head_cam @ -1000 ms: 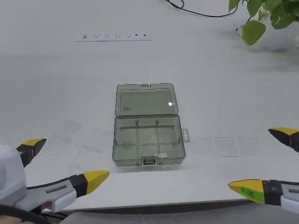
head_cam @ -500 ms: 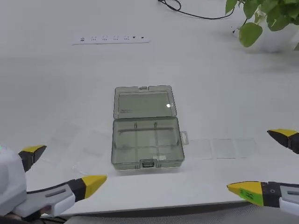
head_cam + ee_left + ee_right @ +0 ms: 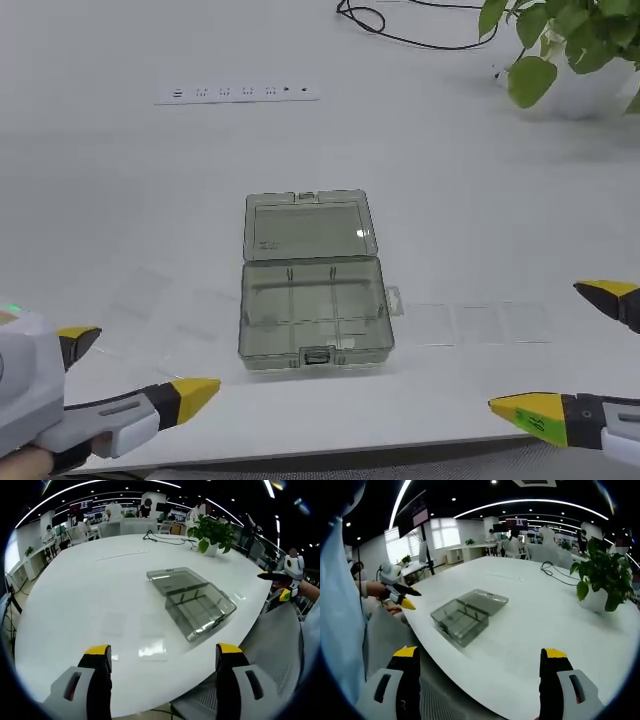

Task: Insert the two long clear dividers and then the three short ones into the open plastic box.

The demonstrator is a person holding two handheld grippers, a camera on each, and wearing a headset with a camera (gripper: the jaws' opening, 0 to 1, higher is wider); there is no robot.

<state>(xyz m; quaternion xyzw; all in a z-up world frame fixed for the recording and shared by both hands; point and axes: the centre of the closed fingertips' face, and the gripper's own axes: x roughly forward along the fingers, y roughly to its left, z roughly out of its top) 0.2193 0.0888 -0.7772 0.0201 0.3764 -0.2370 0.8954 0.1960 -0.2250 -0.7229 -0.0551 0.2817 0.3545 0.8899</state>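
Observation:
A smoky clear plastic box (image 3: 312, 320) lies open mid-table, its lid (image 3: 310, 225) folded flat behind it; faint partition lines show inside the tray. Flat clear dividers (image 3: 480, 322) lie in a row right of the box, and more clear pieces (image 3: 150, 290) lie faintly to its left. My left gripper (image 3: 140, 365) hovers open near the front edge, left of the box, holding nothing. My right gripper (image 3: 560, 350) stands open at the lower right, apart from the dividers. The box (image 3: 200, 610) lies ahead and right of the left gripper (image 3: 162, 652), with clear pieces (image 3: 152, 647) close before it. In the right gripper view the box (image 3: 460, 620) lies ahead of the right gripper (image 3: 479, 653).
A white power strip (image 3: 237, 93) lies at the back of the table. A potted plant (image 3: 560, 40) stands at the back right, with a black cable (image 3: 400, 30) beside it. The table's front edge (image 3: 330, 462) runs just below the grippers.
The head camera has tilted, so the whole scene sits a little lower in the picture. Both grippers stay open in about the same places. Nothing was taken hold of.

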